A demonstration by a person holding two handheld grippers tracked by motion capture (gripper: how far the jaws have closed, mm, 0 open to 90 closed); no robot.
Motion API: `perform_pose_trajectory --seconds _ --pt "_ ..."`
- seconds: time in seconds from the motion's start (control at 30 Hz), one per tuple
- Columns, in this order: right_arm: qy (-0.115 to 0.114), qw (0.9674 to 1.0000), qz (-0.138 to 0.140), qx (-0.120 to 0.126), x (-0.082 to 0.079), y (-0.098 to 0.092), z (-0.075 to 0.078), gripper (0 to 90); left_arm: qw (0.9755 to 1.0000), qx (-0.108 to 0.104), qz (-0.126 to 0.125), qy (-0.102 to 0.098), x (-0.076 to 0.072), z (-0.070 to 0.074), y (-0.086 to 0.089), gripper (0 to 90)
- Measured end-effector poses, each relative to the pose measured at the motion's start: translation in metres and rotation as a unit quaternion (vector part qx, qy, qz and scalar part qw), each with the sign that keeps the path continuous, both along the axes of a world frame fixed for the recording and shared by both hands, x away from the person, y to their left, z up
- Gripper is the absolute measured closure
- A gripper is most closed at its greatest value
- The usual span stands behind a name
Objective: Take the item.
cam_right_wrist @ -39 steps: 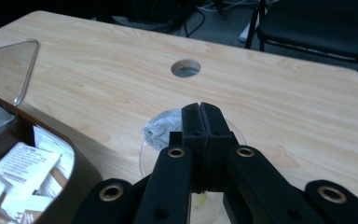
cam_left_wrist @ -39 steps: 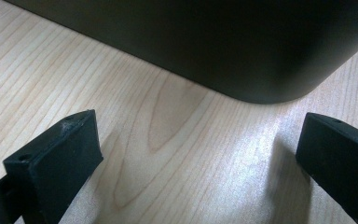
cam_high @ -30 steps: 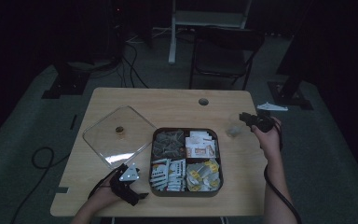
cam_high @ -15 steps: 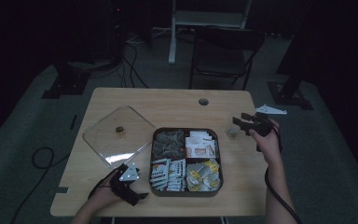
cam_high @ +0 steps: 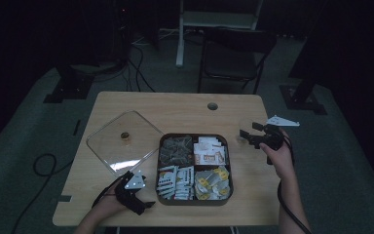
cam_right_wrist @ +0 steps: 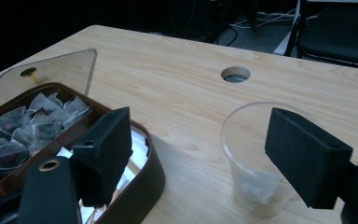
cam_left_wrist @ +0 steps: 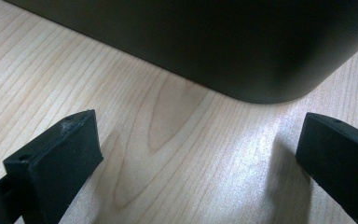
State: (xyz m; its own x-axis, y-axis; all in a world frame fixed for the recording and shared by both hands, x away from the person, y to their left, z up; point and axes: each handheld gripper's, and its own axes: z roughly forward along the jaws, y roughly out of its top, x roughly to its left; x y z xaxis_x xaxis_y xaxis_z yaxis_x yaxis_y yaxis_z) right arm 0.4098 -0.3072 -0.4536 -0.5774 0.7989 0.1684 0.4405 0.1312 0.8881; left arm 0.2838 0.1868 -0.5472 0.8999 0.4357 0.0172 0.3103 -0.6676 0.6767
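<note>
The dark tray (cam_high: 161, 146) sits low in the middle of the high view, on the pale wooden table (cam_high: 185, 109), split into four compartments: clear pyramid tea bags upper left, white and red packets upper right, grey-white sachets lower left, yellow-marked ones lower right. In the left gripper view its rounded dark corner (cam_left_wrist: 242, 51) takes up the top of the frame, and in the right gripper view its brown wall (cam_right_wrist: 140, 186) curves through the lower left.

Left of the tray in the high view lies the clear square lid (cam_high: 121, 141) (flat on the wood, a small brass knob at its centre), its near edge just beside the tray.

The left gripper (cam_high: 137, 192) rests at the lower left, close to the tray's near corner, jaws spread wide over bare wood.

The right gripper (cam_high: 247, 136) hangs right of the tray, jaws wide apart and gripping nothing.

A clear plastic cup (cam_right_wrist: 256, 158) stands upright beyond the right gripper's jaws, something pale and crumpled at its bottom.

A round hole (cam_high: 212, 106) marks the table's far side.
</note>
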Motion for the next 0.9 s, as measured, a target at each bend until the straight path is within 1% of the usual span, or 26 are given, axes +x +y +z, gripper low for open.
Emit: perform_pose_trajectory --seconds 0.13,0.2,0.33,0.43,0.47,0.67,0.73,0.9 --pt "-0.003 1.0 0.009 -0.001 -0.005 0.002 -0.001 20.1 1.0 0.0 0.0 0.0 0.0 0.0 0.0 0.3" --pt "-0.007 0.9999 0.014 -0.006 -0.011 0.004 -0.001 18.7 1.0 0.0 0.0 0.0 0.0 0.0 0.0 0.3" --pt "-0.012 0.9996 0.025 0.0 -0.019 0.006 -0.003 19.6 1.0 0.0 0.0 0.0 0.0 0.0 0.0 0.3" --pt "-0.021 0.9994 0.028 0.006 -0.024 0.006 -0.006 19.6 1.0 0.0 0.0 0.0 0.0 0.0 0.0 0.3" --pt "-0.019 0.9993 0.03 0.007 -0.025 0.006 -0.007 19.6 1.0 0.001 -0.001 -0.001 0.0 0.0 0.0 0.3" --pt "-0.022 0.9986 0.046 0.012 -0.033 0.006 -0.014 18.2 1.0 0.0 0.0 0.001 0.0 0.0 0.0 0.3" --pt "-0.02 0.9986 0.046 0.016 -0.035 0.006 -0.018 17.8 1.0 0.0 0.0 0.0 0.0 0.0 0.0 0.3" --pt "-0.006 0.9987 0.048 0.013 -0.039 0.008 -0.031 17.5 1.0 0.0 0.0 0.001 0.0 0.0 0.0 0.3"
